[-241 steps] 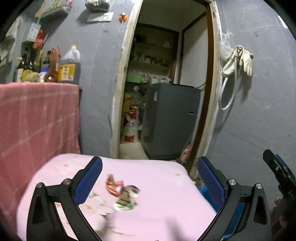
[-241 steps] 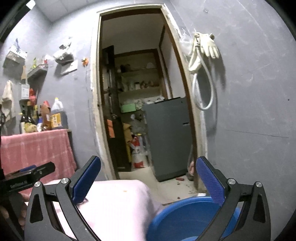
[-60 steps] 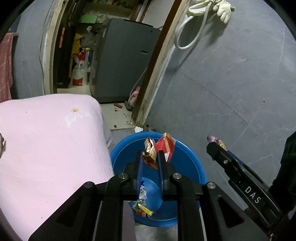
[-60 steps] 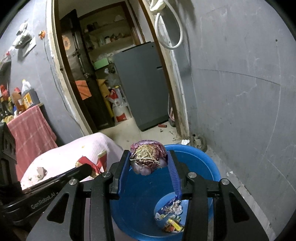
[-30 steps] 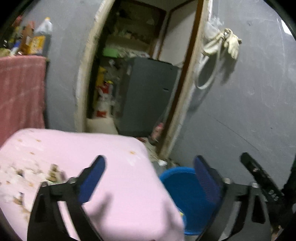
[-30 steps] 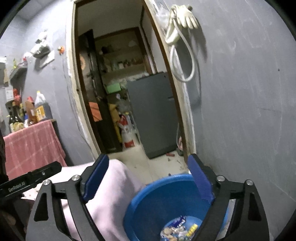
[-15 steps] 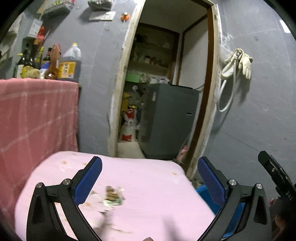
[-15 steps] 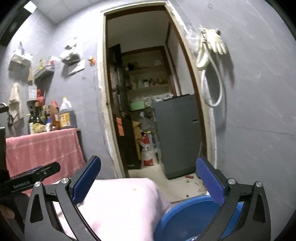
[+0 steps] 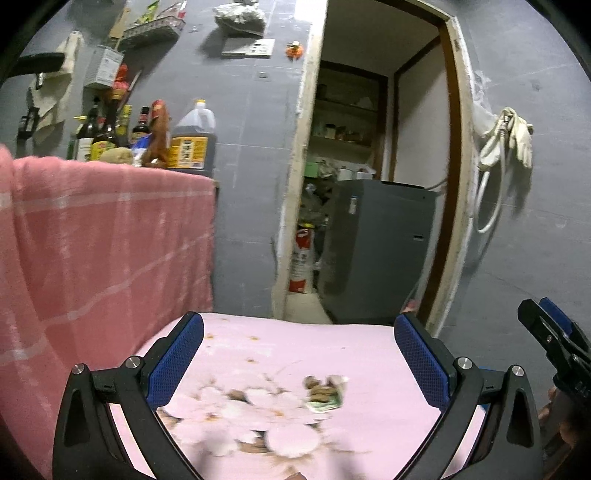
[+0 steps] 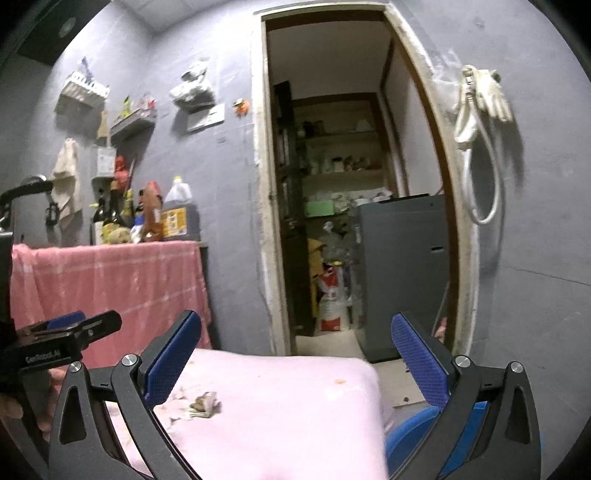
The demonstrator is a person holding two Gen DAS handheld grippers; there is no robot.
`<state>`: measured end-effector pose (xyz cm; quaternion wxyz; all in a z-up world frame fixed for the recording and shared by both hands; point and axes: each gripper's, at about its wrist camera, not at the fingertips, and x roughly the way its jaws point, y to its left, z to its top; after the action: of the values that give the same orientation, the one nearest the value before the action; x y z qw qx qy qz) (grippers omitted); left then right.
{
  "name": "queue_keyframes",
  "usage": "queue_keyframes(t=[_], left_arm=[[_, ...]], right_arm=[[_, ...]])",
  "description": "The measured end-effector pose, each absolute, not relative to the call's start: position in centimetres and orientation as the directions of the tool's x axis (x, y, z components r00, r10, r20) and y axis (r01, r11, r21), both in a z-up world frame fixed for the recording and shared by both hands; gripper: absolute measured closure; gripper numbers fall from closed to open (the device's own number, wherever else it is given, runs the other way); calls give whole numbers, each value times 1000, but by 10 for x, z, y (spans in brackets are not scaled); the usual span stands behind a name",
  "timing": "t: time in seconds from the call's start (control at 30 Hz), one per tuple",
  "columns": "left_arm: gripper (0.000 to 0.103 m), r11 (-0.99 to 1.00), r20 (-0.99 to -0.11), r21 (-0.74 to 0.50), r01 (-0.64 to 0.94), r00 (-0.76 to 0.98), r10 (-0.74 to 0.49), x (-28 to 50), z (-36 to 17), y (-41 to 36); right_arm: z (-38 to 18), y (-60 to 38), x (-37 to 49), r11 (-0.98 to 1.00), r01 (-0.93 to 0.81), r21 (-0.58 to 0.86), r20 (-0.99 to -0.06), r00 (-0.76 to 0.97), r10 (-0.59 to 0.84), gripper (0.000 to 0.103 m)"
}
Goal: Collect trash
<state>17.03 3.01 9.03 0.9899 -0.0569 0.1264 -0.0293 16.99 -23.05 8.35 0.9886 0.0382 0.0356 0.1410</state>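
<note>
Over the pink table (image 9: 369,343), both hand-held grippers, left (image 9: 299,358) and right (image 10: 295,354), now gape empty, wrappers dropped.

Illumination is dim and cool, from overhead. A ceiling fixture (image 10: 68,25) shows faintly in the right wrist view. The hanging glove (image 10: 491,94) casts a soft shadow to its right on the grey wall (image 10: 546,221). Fisheye distortion bends the door frame (image 9: 295,184); corners are vignetted black. Debris (image 9: 325,391) on the pink cloth (image 9: 369,350) is smeared by motion blur.
</note>
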Motion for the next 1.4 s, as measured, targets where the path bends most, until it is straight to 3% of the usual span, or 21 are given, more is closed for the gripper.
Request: queue_keyframes(t=[0.37, 0.7, 0.83, 1.07, 1.2, 1.3, 1.4], left_arm=[[2, 994, -318, -105, -19, 948, -16, 176, 62, 75], [2, 990, -427, -136, 28, 900, -84, 195, 38, 84], [2, 992, -465, -122, 4, 883, -61, 204, 33, 86], [2, 990, -522, -141, -24, 851, -54, 217, 25, 95], [2, 987, -549, -159, -23, 833, -70, 224, 19, 98], [2, 987, -563, -162, -13, 823, -82, 226, 17, 97], [2, 987, -574, -159, -2, 814, -90, 229, 16, 96]], right_arm=[[63, -185, 190, 941, -339, 13, -202, 920, 335, 0], [41, -174, 226, 932, -360, 30, -395, 852, 342, 1], [33, -168, 240, 910, -409, 68, -461, 796, 392, 23], [16, -138, 265, 867, -491, 86, -578, 685, 445, 32], [4, -124, 277, 857, -511, 74, -632, 641, 436, 55], [-1, -120, 285, 851, -519, 86, -652, 616, 442, 66], [-6, -117, 289, 840, -533, 105, -672, 584, 455, 97]])
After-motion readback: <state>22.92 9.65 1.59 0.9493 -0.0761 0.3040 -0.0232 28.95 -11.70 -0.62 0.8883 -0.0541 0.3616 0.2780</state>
